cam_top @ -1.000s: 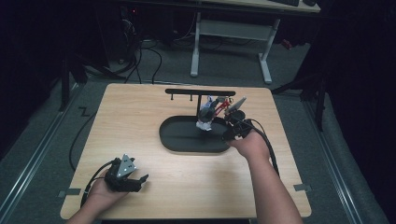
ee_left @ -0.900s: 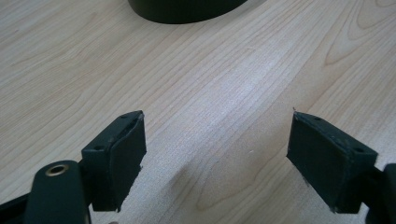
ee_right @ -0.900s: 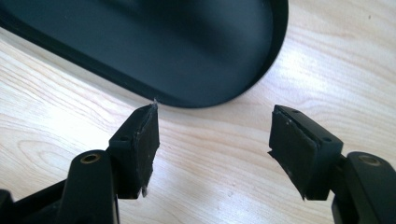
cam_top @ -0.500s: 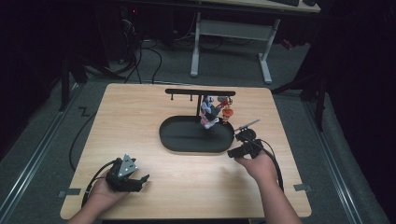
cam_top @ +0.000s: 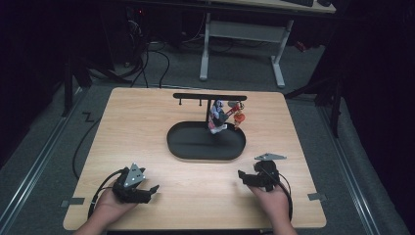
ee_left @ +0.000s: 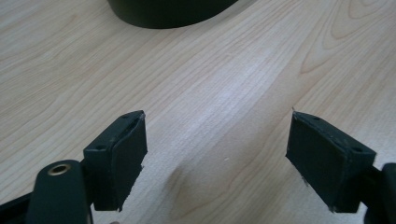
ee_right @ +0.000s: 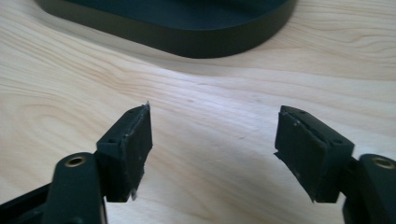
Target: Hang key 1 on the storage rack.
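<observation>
A black stand with an oval base [cam_top: 205,142] and a top bar [cam_top: 209,96] sits mid-table. Small colourful charms [cam_top: 224,116] hang from the bar's right end over the base. My left gripper [cam_top: 153,189] rests near the front left of the table, open and empty; its fingers [ee_left: 119,158] frame bare wood. My right gripper [cam_top: 241,175] lies near the front right, also open with nothing between its fingers [ee_right: 130,149]. The base's edge [ee_right: 187,32] shows ahead in the right gripper view, and its edge [ee_left: 163,11] shows at the top of the left gripper view.
The wooden table [cam_top: 132,127] has bare surface left and right of the stand. A cable [cam_top: 80,147] runs off the left edge. A white desk frame [cam_top: 240,44] stands on the floor behind the table.
My right gripper has let go of the charms at the bar and drawn back to the table's front right. The charms now hang on the stand. The left gripper has stayed put.
</observation>
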`<state>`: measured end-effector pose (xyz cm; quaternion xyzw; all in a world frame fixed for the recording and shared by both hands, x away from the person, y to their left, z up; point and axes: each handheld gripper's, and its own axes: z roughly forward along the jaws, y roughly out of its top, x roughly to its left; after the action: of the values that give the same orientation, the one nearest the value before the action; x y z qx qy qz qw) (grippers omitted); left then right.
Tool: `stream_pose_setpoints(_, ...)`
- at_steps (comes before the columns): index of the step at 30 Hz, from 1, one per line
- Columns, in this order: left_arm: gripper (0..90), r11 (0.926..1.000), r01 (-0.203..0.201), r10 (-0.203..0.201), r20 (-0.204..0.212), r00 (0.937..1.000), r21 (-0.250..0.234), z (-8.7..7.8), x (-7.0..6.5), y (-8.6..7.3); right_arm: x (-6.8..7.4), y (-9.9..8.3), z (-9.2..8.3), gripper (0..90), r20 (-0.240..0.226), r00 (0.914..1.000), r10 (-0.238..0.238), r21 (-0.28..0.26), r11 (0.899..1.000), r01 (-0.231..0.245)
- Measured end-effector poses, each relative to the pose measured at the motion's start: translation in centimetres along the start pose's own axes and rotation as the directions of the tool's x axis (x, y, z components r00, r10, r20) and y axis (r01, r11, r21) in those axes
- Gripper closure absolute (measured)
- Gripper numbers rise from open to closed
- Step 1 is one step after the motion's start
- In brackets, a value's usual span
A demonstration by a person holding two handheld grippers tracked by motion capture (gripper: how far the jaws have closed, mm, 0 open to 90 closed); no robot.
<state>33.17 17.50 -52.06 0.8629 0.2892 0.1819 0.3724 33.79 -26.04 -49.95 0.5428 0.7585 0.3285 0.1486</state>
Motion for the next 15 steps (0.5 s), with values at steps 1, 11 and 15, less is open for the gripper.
stream_pose_setpoints(1,20.2,1.0,0.002,-0.002,0.005,1.0,-0.001,0.0,-0.1,0.0,0.0,-0.5,-0.1,25.6,-0.019,0.9997,0.016,-0.034,0.999,-0.017)
stream_pose_setpoints(11,18.8,0.9986,0.042,-0.041,0.048,0.998,-0.032,-0.2,-0.4,0.1,0.8,-4.6,-4.2,9.2,0.115,0.9927,-0.037,-0.334,0.94,0.074)
stream_pose_setpoints(15,18.3,0.9984,0.047,-0.046,0.038,0.9983,-0.033,-0.4,-0.5,0.0,0.1,-4.9,-3.1,8.9,0.066,0.9978,0.004,-0.306,0.952,0.017)
